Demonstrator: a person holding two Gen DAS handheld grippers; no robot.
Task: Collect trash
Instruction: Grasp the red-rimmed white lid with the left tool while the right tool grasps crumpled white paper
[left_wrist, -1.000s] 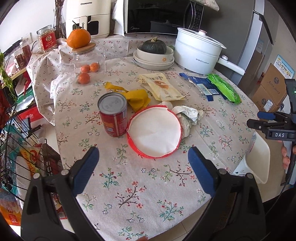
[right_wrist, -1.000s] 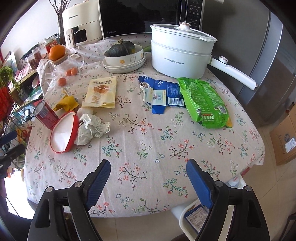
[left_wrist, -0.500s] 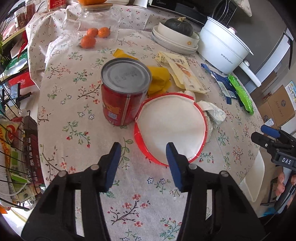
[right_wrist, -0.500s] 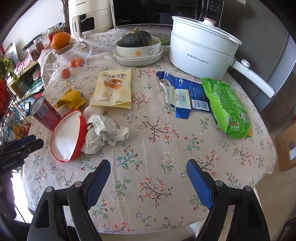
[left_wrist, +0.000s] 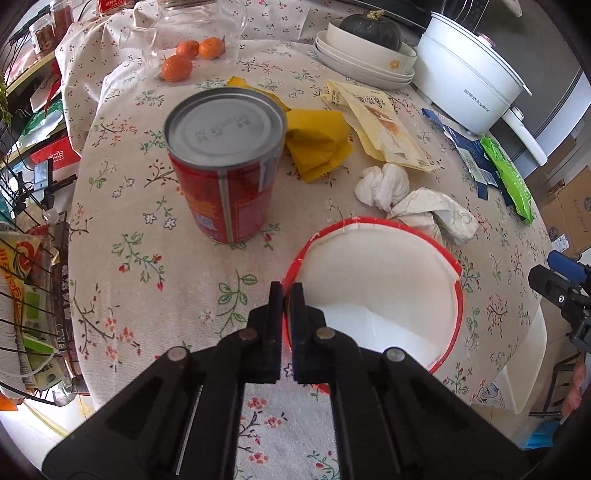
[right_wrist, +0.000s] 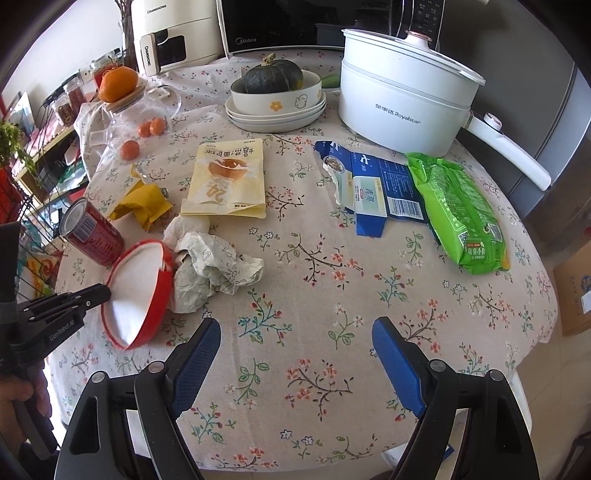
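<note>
1. Bench (right_wrist: 295, 302): round, under a floral cloth. The right wrist view takes in nearly the whole top; the left wrist view shows mainly its near left part.
2. Appliances, right wrist view only: a microwave (right_wrist: 280, 22) marked "Midea" and a cream appliance (right_wrist: 173, 33) marked "CHANGHONG".
3. White electric pot (right_wrist: 402, 92), marked "Royalstar", legible in both views.
4. Red-rimmed paper bowl (left_wrist: 384, 295): at the bench's near left edge, tilted up on its side in the right wrist view, touching the crumpled paper (right_wrist: 210, 266).
5. Left gripper (left_wrist: 287, 295): its jaws have just been closing and now pinch the bowl's red rim, one finger either side. "GenRobot.AI" on its body reads only in the right wrist view.
6. Right gripper (right_wrist: 295, 347): jaws wide apart, nothing between them, over bare cloth.
7. Green packet (right_wrist: 458, 214) and torn blue carton (right_wrist: 369, 188): side by side, print too small to read.
8. Red can (left_wrist: 225, 166): upright, just beside the bowl; stamped lid code seen only in the left wrist view, not legible.
</note>
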